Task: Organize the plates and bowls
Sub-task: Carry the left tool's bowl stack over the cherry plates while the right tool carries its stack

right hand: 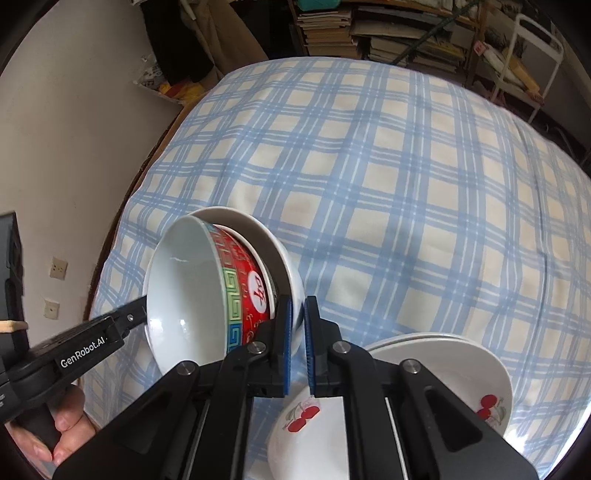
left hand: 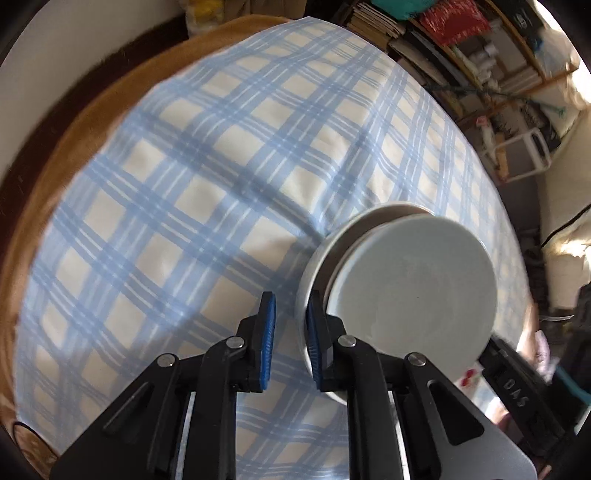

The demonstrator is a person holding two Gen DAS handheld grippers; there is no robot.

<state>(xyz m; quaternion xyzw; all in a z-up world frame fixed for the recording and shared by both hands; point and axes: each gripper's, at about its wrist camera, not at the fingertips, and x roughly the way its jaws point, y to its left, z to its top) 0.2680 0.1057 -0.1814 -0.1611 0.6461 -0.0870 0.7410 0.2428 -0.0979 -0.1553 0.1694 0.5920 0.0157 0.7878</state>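
A stack of nested bowls is held tilted above the checked cloth. In the right wrist view a red patterned bowl (right hand: pixel 240 280) sits inside a white outer bowl (right hand: pixel 284 254). My right gripper (right hand: pixel 297 347) is shut on the white bowl's rim. In the left wrist view the same stack shows a pale inner bowl (left hand: pixel 413 291) inside the white bowl (left hand: pixel 314 273). My left gripper (left hand: pixel 290 343) straddles that rim with a gap at the left pad, so it looks open. White cherry-print plates (right hand: pixel 461 373) and a cherry-print bowl (right hand: pixel 306 439) lie below my right gripper.
The table is covered by a blue-and-cream checked cloth (right hand: pixel 406 192). Bookshelves (right hand: pixel 369 33) and a white frame (right hand: pixel 535 48) stand beyond its far edge. A wall (right hand: pixel 74 129) is to the left. My left gripper's body (right hand: pixel 74 354) and the hand holding it show at lower left.
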